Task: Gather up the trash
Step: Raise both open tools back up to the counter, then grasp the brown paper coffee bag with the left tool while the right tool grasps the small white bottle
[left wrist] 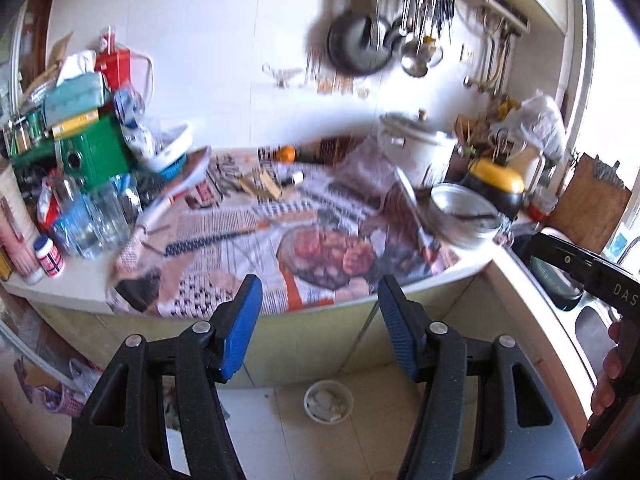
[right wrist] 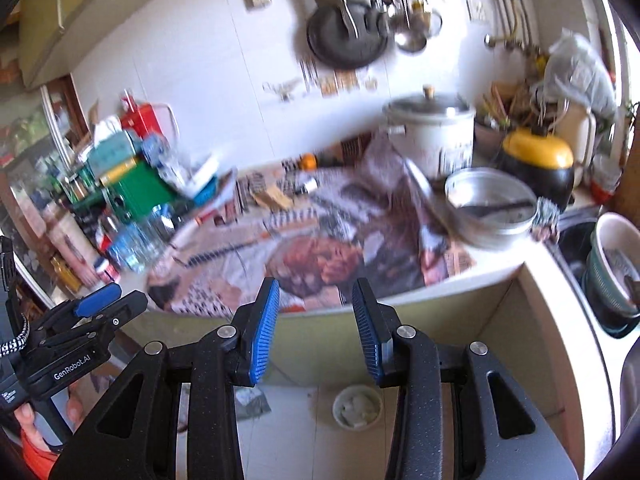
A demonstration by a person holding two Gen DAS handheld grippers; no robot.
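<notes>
Trash is what the job is about, and scraps point(left wrist: 262, 184) lie strewn across the newspaper point(left wrist: 256, 248) that covers the tabletop point(left wrist: 72, 284), at mid-frame in both wrist views; blur hides just what each scrap is. A bin point(left wrist: 329, 401) holding pale crumpled waste stands on the floor at lower centre, below the tabletop's front edge. The left tool point(left wrist: 320, 312) hangs in the foreground, short of that edge, its blue pads apart and nothing between them. The right tool point(right wrist: 316, 316) sits likewise in its own view, pads parted more narrowly and also empty; its black body shows at the right edge of the left view. Clutter crowds the left of the frame: a green box point(left wrist: 94, 154), glasses point(left wrist: 98, 216) and a small white bottle point(left wrist: 49, 255). At right stand a metal pot point(left wrist: 466, 216), a rice cooker point(left wrist: 420, 142) and a yellow-lidded jar point(left wrist: 496, 184).

Done well, the step in hand would seem to be choosing one scrap and coming down on it squarely, pads straddling it. The newspaper looks loose, so a low pinch could lift the sheet with it. Keeping clear of the glasses at left is prudent, since a sideways sweep could topple them.
</notes>
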